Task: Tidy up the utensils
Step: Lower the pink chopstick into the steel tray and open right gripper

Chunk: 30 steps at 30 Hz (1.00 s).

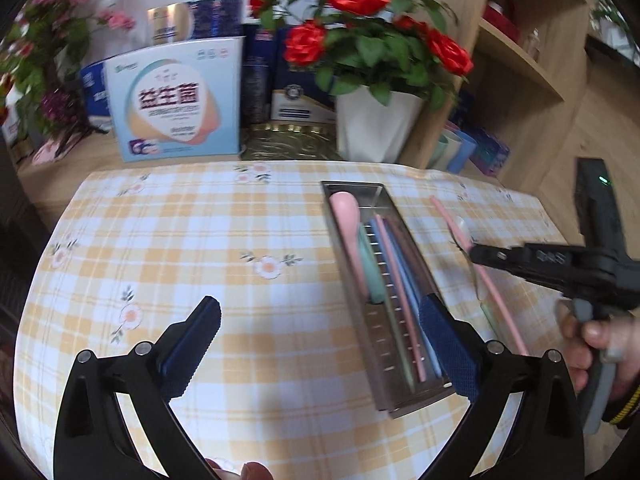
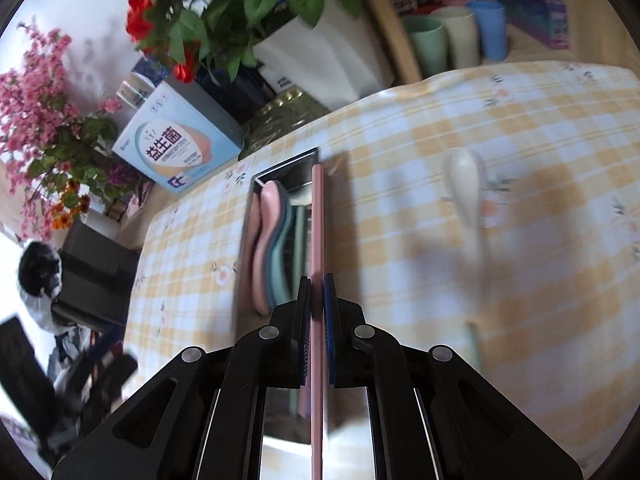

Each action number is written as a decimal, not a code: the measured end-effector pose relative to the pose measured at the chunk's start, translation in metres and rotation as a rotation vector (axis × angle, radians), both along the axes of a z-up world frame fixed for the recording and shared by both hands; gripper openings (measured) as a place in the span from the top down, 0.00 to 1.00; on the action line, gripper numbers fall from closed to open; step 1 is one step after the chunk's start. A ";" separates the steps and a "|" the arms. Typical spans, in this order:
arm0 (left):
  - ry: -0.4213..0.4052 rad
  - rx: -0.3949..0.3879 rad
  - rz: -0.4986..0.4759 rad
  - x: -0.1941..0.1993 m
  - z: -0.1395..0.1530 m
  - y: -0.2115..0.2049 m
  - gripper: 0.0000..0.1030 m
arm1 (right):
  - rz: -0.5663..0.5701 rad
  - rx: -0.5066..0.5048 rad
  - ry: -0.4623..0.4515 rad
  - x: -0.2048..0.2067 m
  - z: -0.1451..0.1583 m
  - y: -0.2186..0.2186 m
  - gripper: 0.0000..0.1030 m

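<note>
A steel utensil tray [image 1: 400,396] lies on the checked tablecloth [image 1: 200,240]. It holds a pink spoon [image 1: 344,208], a green spoon [image 1: 372,276] and several coloured chopsticks [image 1: 404,300]. My left gripper [image 1: 320,344] is open and empty, low over the cloth, its right finger by the tray's near end. My right gripper [image 2: 317,300] is shut on a pink chopstick [image 2: 317,220], held above the tray's [image 2: 246,220] right edge; this shows in the left wrist view [image 1: 472,252] too. A white spoon [image 2: 466,192] lies on the cloth to the right.
Behind the cloth stand a white pot of red roses [image 1: 376,128], a light blue box [image 1: 180,104] and dark boxes. Pastel cups [image 2: 460,36] sit at the back right by a wooden shelf [image 1: 520,60]. Pink flowers [image 2: 36,120] stand at the left.
</note>
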<state>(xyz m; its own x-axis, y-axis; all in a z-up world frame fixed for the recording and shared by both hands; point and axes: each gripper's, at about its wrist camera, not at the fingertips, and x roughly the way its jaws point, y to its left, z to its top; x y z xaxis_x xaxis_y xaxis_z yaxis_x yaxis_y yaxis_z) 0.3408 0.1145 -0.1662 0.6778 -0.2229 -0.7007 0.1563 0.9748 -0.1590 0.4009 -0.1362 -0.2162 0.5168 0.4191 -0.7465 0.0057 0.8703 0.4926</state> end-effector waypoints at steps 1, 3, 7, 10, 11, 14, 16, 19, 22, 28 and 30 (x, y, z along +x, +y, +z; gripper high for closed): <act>0.002 -0.007 0.011 -0.002 -0.001 0.005 0.06 | 0.003 -0.009 0.005 0.006 -0.001 0.007 0.94; 0.004 -0.013 0.021 -0.006 -0.003 0.012 0.06 | 0.019 -0.039 0.016 0.019 -0.002 0.027 0.94; 0.011 -0.028 0.045 -0.012 -0.008 0.025 0.06 | 0.029 -0.106 0.052 0.038 -0.009 0.051 0.94; 0.013 -0.033 0.060 -0.016 -0.010 0.030 0.06 | 0.017 -0.145 0.078 0.049 -0.018 0.061 0.94; 0.011 -0.038 0.063 -0.017 -0.011 0.032 0.06 | 0.012 -0.157 0.084 0.052 -0.020 0.064 0.94; 0.010 -0.040 0.070 -0.019 -0.011 0.033 0.06 | 0.017 -0.189 0.099 0.060 -0.026 0.072 0.94; 0.008 -0.039 0.069 -0.020 -0.011 0.034 0.06 | 0.013 -0.200 0.107 0.062 -0.028 0.072 0.94; 0.006 -0.040 0.070 -0.021 -0.011 0.033 0.06 | 0.001 -0.192 0.130 0.064 -0.033 0.071 0.94; 0.004 -0.039 0.051 -0.020 -0.009 0.030 0.06 | 0.010 -0.190 0.149 0.065 -0.037 0.073 0.94; -0.012 -0.058 0.046 -0.020 -0.002 0.021 0.06 | 0.021 -0.132 0.178 0.061 -0.039 0.068 0.92; -0.009 -0.056 0.050 -0.019 0.000 0.017 0.06 | 0.025 -0.118 0.161 0.056 -0.032 0.064 0.92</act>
